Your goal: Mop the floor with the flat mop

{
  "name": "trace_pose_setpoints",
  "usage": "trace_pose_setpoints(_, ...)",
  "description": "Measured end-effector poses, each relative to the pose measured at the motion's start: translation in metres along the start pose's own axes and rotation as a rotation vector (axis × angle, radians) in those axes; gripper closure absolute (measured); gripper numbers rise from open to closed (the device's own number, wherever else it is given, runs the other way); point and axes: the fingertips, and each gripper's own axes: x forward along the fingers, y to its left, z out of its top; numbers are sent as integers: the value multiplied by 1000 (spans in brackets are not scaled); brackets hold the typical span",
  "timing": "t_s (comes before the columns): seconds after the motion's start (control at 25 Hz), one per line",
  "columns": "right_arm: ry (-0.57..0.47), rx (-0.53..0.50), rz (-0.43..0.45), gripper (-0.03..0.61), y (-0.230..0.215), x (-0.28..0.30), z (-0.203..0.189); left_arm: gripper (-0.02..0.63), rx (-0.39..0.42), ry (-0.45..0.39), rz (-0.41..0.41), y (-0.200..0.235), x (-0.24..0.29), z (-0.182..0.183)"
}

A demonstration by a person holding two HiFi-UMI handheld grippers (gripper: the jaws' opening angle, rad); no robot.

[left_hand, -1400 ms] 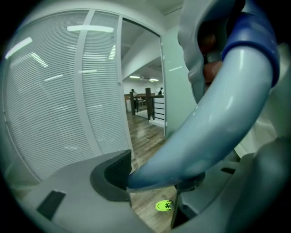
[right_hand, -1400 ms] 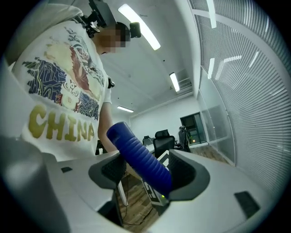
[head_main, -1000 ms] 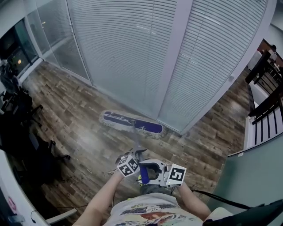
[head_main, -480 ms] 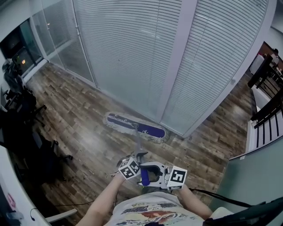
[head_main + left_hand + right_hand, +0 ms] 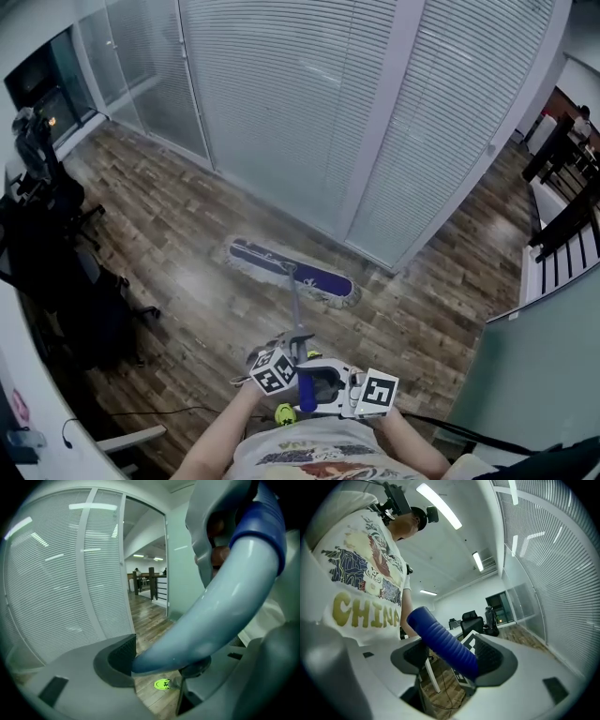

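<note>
The flat mop's blue, fringed head [image 5: 292, 272] lies on the wood floor, a short way out from the blinds wall. Its grey pole [image 5: 295, 317] runs back toward me. My left gripper [image 5: 296, 349] is shut on the pole, which crosses its pads [image 5: 123, 654] in the left gripper view as a pale grey-blue tube [image 5: 211, 620]. My right gripper [image 5: 315, 386] sits just behind, shut on the blue ribbed handle grip [image 5: 307, 392]. In the right gripper view that grip [image 5: 445, 643] lies pinched between both pads.
A glass wall with white blinds [image 5: 375, 112] runs across the back. Black office chairs [image 5: 66, 281] and a white desk edge [image 5: 37, 412] stand at the left. At the right is a dark railing [image 5: 567, 197]. A small green round thing [image 5: 285, 413] lies by my feet, and a cable [image 5: 169, 410] trails on the floor.
I have backed away from the blinds wall with both grippers, and the mop head has slid back with them, leaving a wider strip of floor between it and the wall. Both grips are unchanged.
</note>
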Motion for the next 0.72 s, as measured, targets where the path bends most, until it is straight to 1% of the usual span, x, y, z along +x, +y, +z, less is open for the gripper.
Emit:
trace_pose_setpoints(0.08,-3,-37,15,298,39,11,-10,410,1,-2,5,-35,-16,-14)
trace_pose_setpoints(0.16,16,-51,28,296,70,23,-20,410,-5,-6,18,-61,-33,-25)
trace_pose_setpoints(0.36,49,-35,73,296,146,35,-33,410,-76,-32,57,-129,-66,-38)
trace_pose_setpoints(0.48,60,-35,106,296,182,38,-39,410,-108,-46,84,-160,-79,-44)
trace_pose_setpoints(0.64,61,16,136,296,218,25,-45,410,-116,-31,107,-194,-84,-41)
trace_pose_setpoints(0.72,71,-15,174,296,239,10,-48,410,-117,-12,116,-217,-80,-36)
